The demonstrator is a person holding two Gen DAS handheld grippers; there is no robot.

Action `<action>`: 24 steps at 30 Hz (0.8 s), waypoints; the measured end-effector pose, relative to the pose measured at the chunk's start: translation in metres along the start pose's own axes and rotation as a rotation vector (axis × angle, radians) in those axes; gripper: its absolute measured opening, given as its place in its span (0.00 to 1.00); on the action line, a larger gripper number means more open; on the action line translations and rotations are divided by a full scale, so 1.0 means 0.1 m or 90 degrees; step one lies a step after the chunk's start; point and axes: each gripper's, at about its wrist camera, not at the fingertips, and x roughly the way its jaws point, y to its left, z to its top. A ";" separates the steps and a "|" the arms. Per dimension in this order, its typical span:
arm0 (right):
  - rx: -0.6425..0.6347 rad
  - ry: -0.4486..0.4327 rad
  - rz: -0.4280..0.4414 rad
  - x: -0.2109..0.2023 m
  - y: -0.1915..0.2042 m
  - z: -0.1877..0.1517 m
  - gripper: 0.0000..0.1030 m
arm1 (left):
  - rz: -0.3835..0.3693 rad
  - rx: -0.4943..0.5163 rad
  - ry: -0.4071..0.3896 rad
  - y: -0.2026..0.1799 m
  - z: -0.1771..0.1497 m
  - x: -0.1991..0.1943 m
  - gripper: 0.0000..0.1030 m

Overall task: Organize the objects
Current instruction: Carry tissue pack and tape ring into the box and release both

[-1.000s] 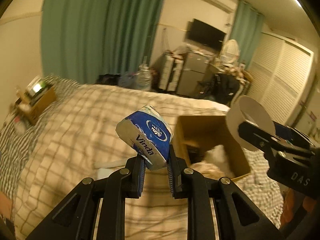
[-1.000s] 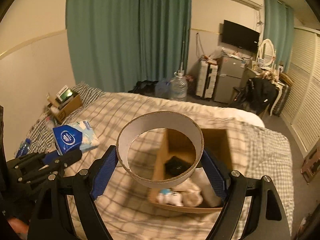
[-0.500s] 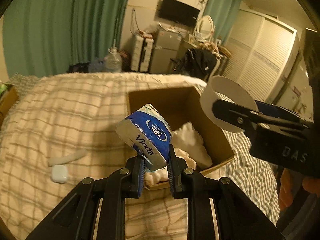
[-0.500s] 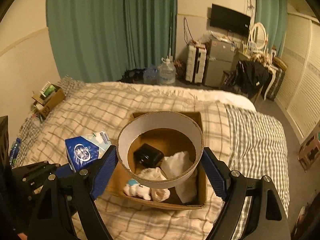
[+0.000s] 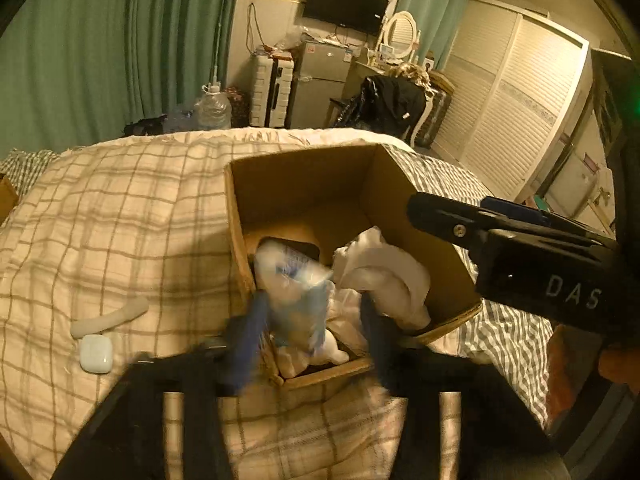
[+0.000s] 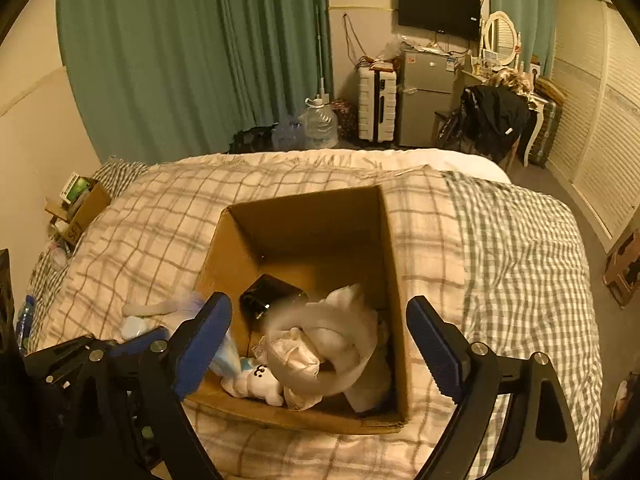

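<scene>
An open cardboard box [image 5: 304, 184] [image 6: 316, 216] sits on the plaid bed. My left gripper [image 5: 312, 320] is open above its near left corner, blurred by motion; the blue tissue pack [image 5: 294, 284] is a blur falling between the fingers into the box. My right gripper [image 6: 318, 340] is open and empty over the box; the cardboard ring [image 6: 320, 344] is a pale blur dropping onto the white cloth [image 6: 352, 320]. A black item [image 6: 268, 300] and a small white plush [image 6: 256, 380] lie inside the box.
A white earbud case [image 5: 95, 353] and a white curved piece [image 5: 110, 316] lie on the bedspread left of the box. A small carton [image 6: 78, 206] stands at the bed's far left. A fridge, suitcase and water jug stand beyond the bed.
Both grippers have opened. The tissue pack has left the left gripper and the cardboard ring has left the right one; both are dropping into the box. Both grippers came closer to the box.
</scene>
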 end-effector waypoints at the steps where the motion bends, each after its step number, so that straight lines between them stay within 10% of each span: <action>1: 0.000 -0.002 -0.002 -0.02 0.00 0.01 0.87 | 0.003 -0.001 -0.007 0.00 0.00 -0.04 0.64; 11: -0.013 -0.033 -0.022 -0.50 0.20 0.05 0.88 | 0.069 -0.019 -0.030 0.28 0.01 -0.61 0.93; 24: -0.066 -0.056 0.048 -0.72 1.12 -0.12 0.88 | 0.215 -0.100 -0.044 1.47 -0.38 -1.22 0.98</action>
